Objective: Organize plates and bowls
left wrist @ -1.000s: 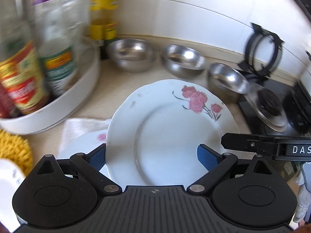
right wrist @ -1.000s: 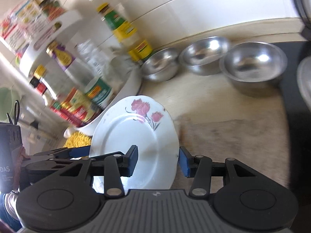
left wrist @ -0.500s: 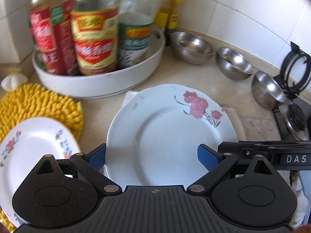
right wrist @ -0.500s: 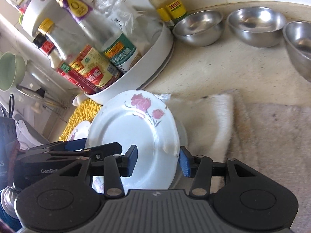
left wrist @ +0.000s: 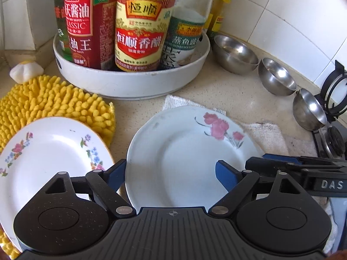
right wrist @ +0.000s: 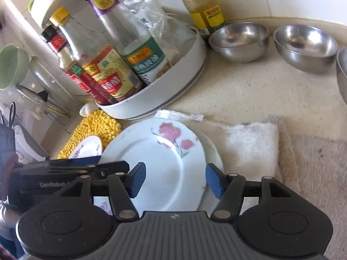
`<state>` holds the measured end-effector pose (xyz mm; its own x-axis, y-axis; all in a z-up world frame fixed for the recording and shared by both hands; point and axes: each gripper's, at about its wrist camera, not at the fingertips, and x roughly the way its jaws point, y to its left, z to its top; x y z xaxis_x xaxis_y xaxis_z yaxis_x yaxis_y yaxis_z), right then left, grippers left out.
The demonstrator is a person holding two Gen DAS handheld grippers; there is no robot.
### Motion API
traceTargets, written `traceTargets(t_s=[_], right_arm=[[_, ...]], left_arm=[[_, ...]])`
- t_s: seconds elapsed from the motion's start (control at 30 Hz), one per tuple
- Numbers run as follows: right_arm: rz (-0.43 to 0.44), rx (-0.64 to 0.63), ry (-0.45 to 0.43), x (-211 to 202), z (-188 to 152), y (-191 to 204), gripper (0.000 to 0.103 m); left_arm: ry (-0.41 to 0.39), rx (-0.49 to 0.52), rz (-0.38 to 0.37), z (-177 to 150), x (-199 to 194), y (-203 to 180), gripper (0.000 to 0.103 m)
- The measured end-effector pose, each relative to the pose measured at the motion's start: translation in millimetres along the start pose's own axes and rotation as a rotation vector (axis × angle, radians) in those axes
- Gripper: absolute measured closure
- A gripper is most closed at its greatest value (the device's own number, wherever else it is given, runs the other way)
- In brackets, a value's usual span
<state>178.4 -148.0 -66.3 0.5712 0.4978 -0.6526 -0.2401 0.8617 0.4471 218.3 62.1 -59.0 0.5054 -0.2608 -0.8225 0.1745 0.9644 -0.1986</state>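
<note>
White round plate with pink roses (left wrist: 186, 162) (right wrist: 164, 162) flanked by both grippers, left gripper (left wrist: 170, 176) jaws wide (plate between, grip unclear), right gripper (right wrist: 174, 179) jaws likewise, white towel (right wrist: 249, 145) beneath.

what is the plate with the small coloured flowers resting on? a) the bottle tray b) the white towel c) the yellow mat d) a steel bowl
c: the small-flowered plate lies partly on the yellow mat, whose shaggy pile sticks out behind its rim.
</note>
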Motion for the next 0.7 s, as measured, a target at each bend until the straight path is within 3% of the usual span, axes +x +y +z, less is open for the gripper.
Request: traceTargets(t_s=[0.17,0.33,0.5,0.7], right_arm=[[0.021,0.001,-0.017,-10.7,-3.0,-2.0,0.037],[-0.078,0.009,-0.035,-37.9,-15.2,-28.3,0.037],[-0.151,0.071,-0.058,-67.9,-29.1,-58.0,0.037],[-0.177,0.106,-0.069,-84.3,-41.4,-75.2,0.037]], left_arm=[[-0.071,0.004,0.023,4.3,-23.1,3.4,0.01],[-0.107,-0.026,0.04,0.9,-39.0,9.9,0.008],[-0.095,-0.023,-0.006,-11.1,-40.6,2.5,0.008],[-0.085,0.01,-0.057,-15.0,-31.8,-25.6,0.008]])
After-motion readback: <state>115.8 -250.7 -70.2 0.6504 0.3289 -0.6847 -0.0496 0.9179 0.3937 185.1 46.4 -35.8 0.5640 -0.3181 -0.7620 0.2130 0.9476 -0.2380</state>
